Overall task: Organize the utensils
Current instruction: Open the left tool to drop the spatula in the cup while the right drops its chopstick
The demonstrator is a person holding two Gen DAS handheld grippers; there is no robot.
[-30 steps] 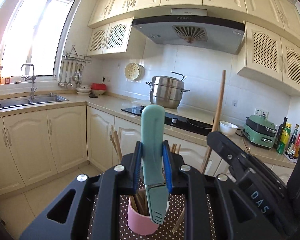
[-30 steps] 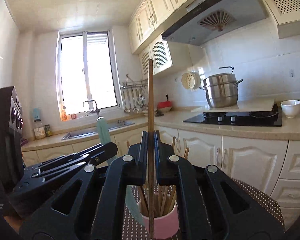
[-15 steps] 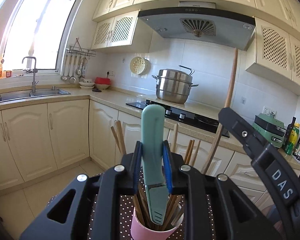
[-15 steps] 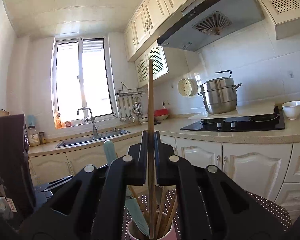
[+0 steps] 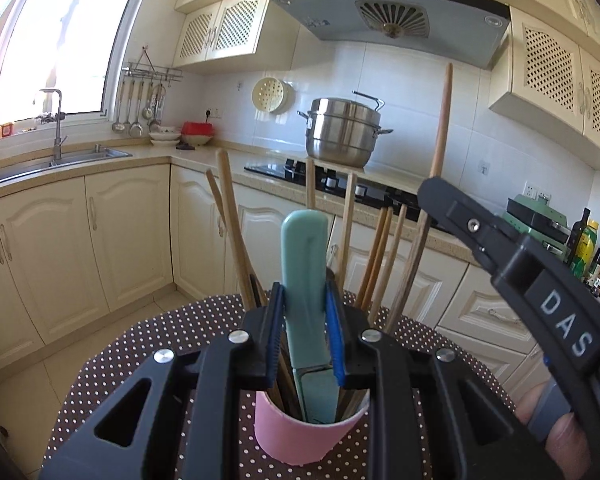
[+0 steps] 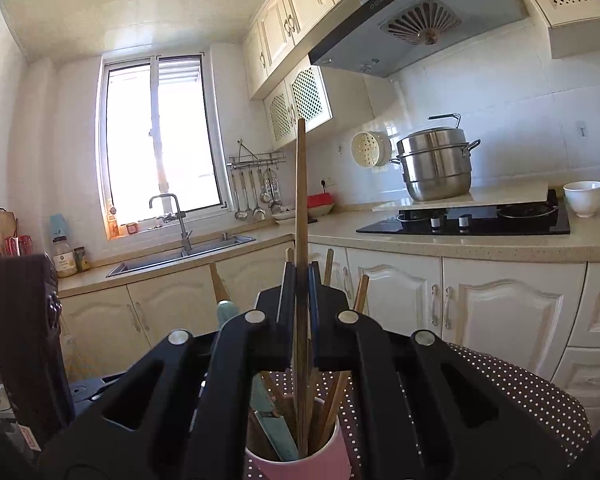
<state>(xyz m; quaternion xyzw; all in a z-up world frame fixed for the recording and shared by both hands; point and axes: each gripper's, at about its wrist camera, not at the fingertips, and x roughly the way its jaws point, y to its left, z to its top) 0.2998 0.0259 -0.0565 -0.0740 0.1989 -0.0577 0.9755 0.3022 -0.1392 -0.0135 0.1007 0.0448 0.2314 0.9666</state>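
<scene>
— Both tongs are clamped. On the left gripper the blue pads pinch the pale green handle of a knife, upright, its lower end already down inside the pink cup. The right gripper is squeezed nearly flat on one long wooden chopstick, whose bottom also sits in that cup.

— What crowds them?

— Plenty. The cup is stuffed with wooden utensils, plain round sticks leaning outward like a fan, so knife and chopstick go in between them. From the left side the right gripper's black body cuts across on the right, printed DAS, with fingertips of a hand gripping it.

— And the cup stands on?

— A round table under a brown cloth with white dots, matte and soft-looking. The cup itself is smooth, a straight cylinder.

— Further back?

— Cream panelled cabinets, a speckled stone counter, a glossy black hob with a shiny steel steamer pot, a white bowl, a steel sink below the bright window, ladles hanging on a rail.
</scene>
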